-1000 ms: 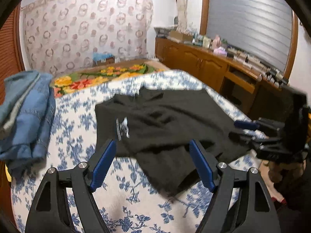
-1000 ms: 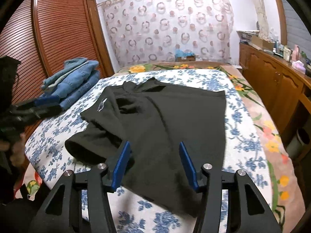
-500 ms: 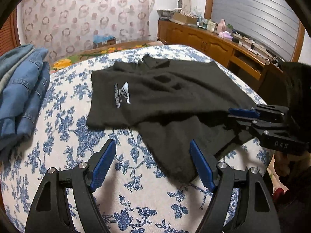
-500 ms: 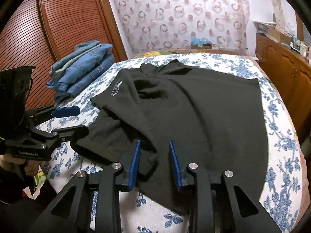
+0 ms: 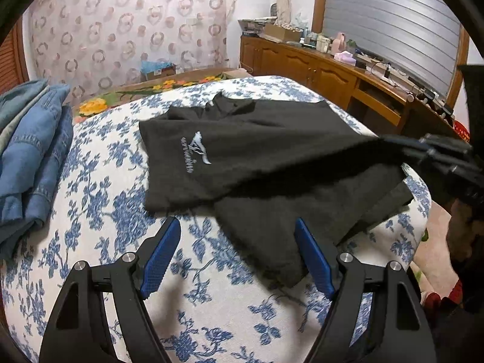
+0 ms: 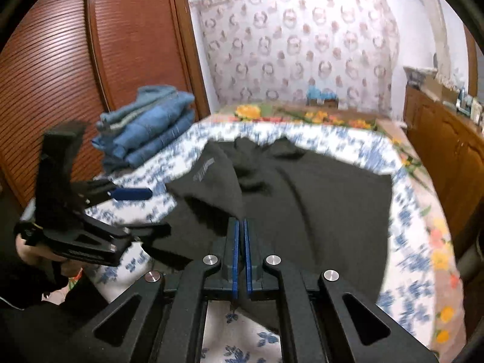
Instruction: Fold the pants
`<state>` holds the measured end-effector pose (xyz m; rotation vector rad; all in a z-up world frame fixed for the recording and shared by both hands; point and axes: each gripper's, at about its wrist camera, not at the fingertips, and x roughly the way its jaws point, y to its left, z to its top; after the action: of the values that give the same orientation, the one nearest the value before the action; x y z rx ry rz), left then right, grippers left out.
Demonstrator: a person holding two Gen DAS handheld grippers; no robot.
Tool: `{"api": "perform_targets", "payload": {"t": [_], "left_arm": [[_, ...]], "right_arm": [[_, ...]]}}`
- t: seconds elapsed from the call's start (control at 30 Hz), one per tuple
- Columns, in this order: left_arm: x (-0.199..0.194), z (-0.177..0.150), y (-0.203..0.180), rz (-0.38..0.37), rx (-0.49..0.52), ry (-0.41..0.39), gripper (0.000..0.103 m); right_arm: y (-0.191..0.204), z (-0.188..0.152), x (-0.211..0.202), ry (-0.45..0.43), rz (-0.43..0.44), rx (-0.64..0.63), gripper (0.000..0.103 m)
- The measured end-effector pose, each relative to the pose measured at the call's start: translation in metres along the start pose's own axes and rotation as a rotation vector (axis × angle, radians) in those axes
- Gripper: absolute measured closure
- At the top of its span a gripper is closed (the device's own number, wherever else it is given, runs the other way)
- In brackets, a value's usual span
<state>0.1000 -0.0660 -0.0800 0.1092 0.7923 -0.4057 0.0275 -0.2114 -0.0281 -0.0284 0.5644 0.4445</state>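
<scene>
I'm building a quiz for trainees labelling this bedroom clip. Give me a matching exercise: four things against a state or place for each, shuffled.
Things:
1. left gripper
2. right gripper
3. black garment
4. folded denim

States:
A. stacked at the bed's edge by the wardrobe
B. jaws shut on cloth
C. jaws open, nothing held
D. spread on the floral bedspread

Pairs: 1-C, 2-B, 3-D, 4-A

bare bedspread [image 5: 99, 208] lies between stacked jeans [image 5: 27, 157] and black garment [image 5: 272, 163].
</scene>
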Motion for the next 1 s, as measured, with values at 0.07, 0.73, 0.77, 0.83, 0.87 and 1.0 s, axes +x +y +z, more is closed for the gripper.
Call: {"api": "perform_targets", "payload": {"t": [0.07, 0.73, 0.77, 0.83, 0.87, 1.0], "left_arm": [[0.000, 0.005, -0.004, -0.007, 0.011, -0.006, 0.024], [0.017, 0.012, -0.032, -0.045, 0.060, 0.033, 0.024], [0.018, 0.012, -0.032, -0.043, 0.060, 0.039, 0.024], [0.021, 0.010, -0.033, -0.040, 0.062, 0.047, 0.024], [0.022, 0.009, -0.034, -0.038, 0.064, 0.052, 0.024], [0.025, 0.006, -0.035, -0.032, 0.061, 0.066, 0.024]], "right_arm": [[-0.002, 0.002, -0.012, -0.027, -0.019, -0.010, 0.100], [-0.036, -0.052, -0.073, 0.013, -0.135, 0.082, 0.100], [-0.038, -0.057, -0.070, 0.030, -0.137, 0.093, 0.100], [-0.042, -0.066, -0.065, 0.059, -0.149, 0.107, 0.100], [-0.044, -0.070, -0.061, 0.076, -0.150, 0.118, 0.100], [-0.045, -0.068, -0.057, 0.094, -0.147, 0.139, 0.100]]}}
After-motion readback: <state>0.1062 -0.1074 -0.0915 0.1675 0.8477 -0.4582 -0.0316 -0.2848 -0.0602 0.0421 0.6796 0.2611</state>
